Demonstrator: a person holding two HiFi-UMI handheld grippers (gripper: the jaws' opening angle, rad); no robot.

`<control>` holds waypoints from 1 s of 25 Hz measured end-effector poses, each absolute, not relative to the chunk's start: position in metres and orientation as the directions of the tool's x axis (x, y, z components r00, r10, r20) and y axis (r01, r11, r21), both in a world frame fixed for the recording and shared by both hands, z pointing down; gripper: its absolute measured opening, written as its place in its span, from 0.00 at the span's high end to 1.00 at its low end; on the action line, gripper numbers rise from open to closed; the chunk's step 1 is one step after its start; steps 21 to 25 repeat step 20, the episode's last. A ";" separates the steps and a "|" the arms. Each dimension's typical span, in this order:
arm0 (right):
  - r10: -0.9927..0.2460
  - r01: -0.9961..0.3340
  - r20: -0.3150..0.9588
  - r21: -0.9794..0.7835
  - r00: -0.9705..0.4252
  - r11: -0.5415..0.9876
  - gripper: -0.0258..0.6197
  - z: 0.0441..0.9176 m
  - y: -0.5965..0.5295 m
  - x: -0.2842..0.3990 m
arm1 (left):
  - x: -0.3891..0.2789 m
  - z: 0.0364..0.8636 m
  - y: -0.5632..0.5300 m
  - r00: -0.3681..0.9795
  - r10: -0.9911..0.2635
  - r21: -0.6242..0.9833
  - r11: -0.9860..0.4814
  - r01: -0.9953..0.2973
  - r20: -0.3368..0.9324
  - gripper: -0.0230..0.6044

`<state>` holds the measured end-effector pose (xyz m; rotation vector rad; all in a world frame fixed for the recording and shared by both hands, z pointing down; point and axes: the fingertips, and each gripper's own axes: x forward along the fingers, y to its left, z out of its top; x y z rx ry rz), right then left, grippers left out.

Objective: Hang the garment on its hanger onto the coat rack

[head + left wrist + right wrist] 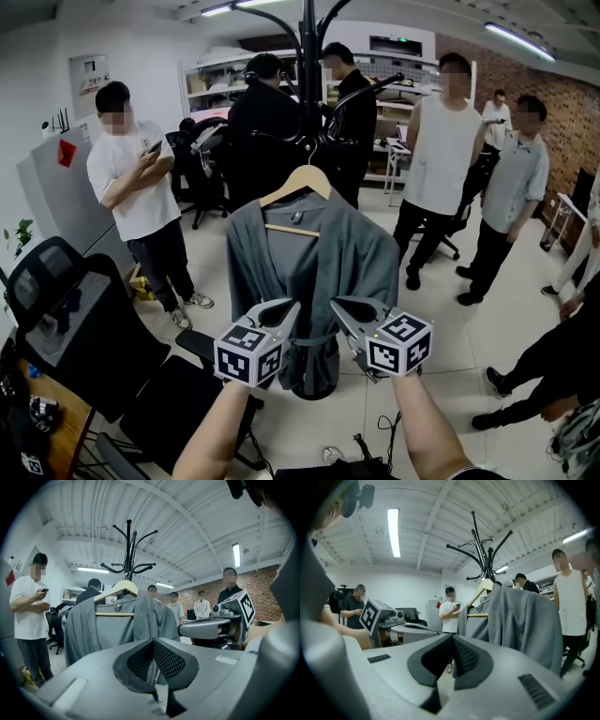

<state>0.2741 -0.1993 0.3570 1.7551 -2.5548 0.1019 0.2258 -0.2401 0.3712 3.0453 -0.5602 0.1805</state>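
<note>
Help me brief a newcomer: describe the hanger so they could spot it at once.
Find the black coat rack standing mid-room. From it hangs a grey garment; the hanger is the pale wooden triangle at its collar, the only light wood against the black rack and grey cloth.

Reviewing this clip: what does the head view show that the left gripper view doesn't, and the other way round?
Only the head view: the left gripper from outside, beside the right gripper, the grey garment down to its lower hem, the floor, and a black office chair at left.
Only the left gripper view: the left gripper's textured fingers up close, shut with nothing between them, and the very top of the coat rack.
Both: the garment on its wooden hanger at the rack, the right gripper, and a bystander in a white T-shirt.
</note>
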 end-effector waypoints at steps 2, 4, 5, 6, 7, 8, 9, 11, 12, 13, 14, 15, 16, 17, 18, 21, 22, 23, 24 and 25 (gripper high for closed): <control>-0.929 -0.932 0.071 -0.034 -0.363 0.361 0.96 0.357 -0.200 0.273 | 0.225 0.371 -0.241 0.927 -0.356 0.019 -0.933 -0.360 0.122 0.96; -0.928 -0.930 0.070 -0.035 -0.367 0.365 0.96 0.357 -0.201 0.272 | 0.224 0.371 -0.242 0.926 -0.358 0.019 -0.932 -0.363 0.121 0.96; -0.927 -0.930 0.070 -0.035 -0.368 0.366 0.96 0.357 -0.202 0.272 | 0.224 0.371 -0.243 0.925 -0.359 0.019 -0.931 -0.364 0.121 0.96; -0.927 -0.929 0.072 -0.034 -0.369 0.367 0.96 0.357 -0.202 0.272 | 0.224 0.371 -0.243 0.925 -0.361 0.020 -0.931 -0.366 0.121 0.96; -0.926 -0.929 0.073 -0.035 -0.370 0.369 0.96 0.357 -0.203 0.272 | 0.224 0.371 -0.243 0.924 -0.362 0.020 -0.930 -0.367 0.121 0.96; -0.925 -0.928 0.073 -0.036 -0.372 0.370 0.96 0.358 -0.203 0.272 | 0.225 0.371 -0.243 0.924 -0.364 0.021 -0.929 -0.369 0.121 0.96; -0.925 -0.928 0.073 -0.037 -0.374 0.372 0.96 0.358 -0.204 0.272 | 0.225 0.372 -0.244 0.923 -0.365 0.022 -0.929 -0.370 0.121 0.96; -0.923 -0.926 0.070 -0.039 -0.378 0.376 0.96 0.358 -0.205 0.272 | 0.225 0.372 -0.245 0.922 -0.368 0.024 -0.927 -0.374 0.120 0.96; -0.922 -0.925 0.068 -0.039 -0.380 0.378 0.96 0.358 -0.205 0.271 | 0.224 0.372 -0.246 0.922 -0.369 0.025 -0.927 -0.375 0.119 0.96; -0.922 -0.924 0.068 -0.039 -0.382 0.380 0.96 0.358 -0.205 0.271 | 0.225 0.372 -0.246 0.922 -0.369 0.026 -0.927 -0.375 0.119 0.96; -0.921 -0.924 0.068 -0.040 -0.383 0.381 0.96 0.359 -0.205 0.271 | 0.225 0.372 -0.245 0.922 -0.369 0.027 -0.927 -0.375 0.119 0.96; -0.921 -0.924 0.068 -0.041 -0.383 0.381 0.96 0.359 -0.205 0.270 | 0.225 0.372 -0.245 0.922 -0.368 0.028 -0.927 -0.374 0.120 0.96; -0.921 -0.923 0.067 -0.042 -0.384 0.382 0.96 0.359 -0.204 0.270 | 0.225 0.372 -0.244 0.922 -0.368 0.029 -0.927 -0.373 0.121 0.96; -0.921 -0.923 0.066 -0.043 -0.385 0.383 0.96 0.359 -0.204 0.270 | 0.225 0.373 -0.244 0.922 -0.367 0.030 -0.927 -0.373 0.122 0.96; -0.920 -0.922 0.065 -0.044 -0.386 0.384 0.96 0.358 -0.204 0.270 | 0.226 0.373 -0.244 0.922 -0.367 0.032 -0.927 -0.373 0.123 0.96; -0.919 -0.921 0.064 -0.043 -0.389 0.386 0.96 0.358 -0.204 0.270 | 0.226 0.374 -0.244 0.922 -0.367 0.035 -0.927 -0.373 0.124 0.96; -0.919 -0.921 0.064 -0.043 -0.389 0.386 0.96 0.358 -0.204 0.270 | 0.226 0.374 -0.244 0.922 -0.367 0.035 -0.927 -0.373 0.124 0.96; -0.919 -0.921 0.064 -0.043 -0.389 0.386 0.96 0.358 -0.204 0.270 | 0.226 0.374 -0.244 0.922 -0.367 0.035 -0.927 -0.373 0.124 0.96; -0.919 -0.921 0.064 -0.043 -0.389 0.386 0.96 0.358 -0.204 0.270 | 0.226 0.374 -0.244 0.922 -0.367 0.035 -0.927 -0.373 0.124 0.96; -0.919 -0.921 0.064 -0.043 -0.389 0.386 0.96 0.358 -0.204 0.270 | 0.226 0.374 -0.244 0.922 -0.367 0.035 -0.927 -0.373 0.124 0.96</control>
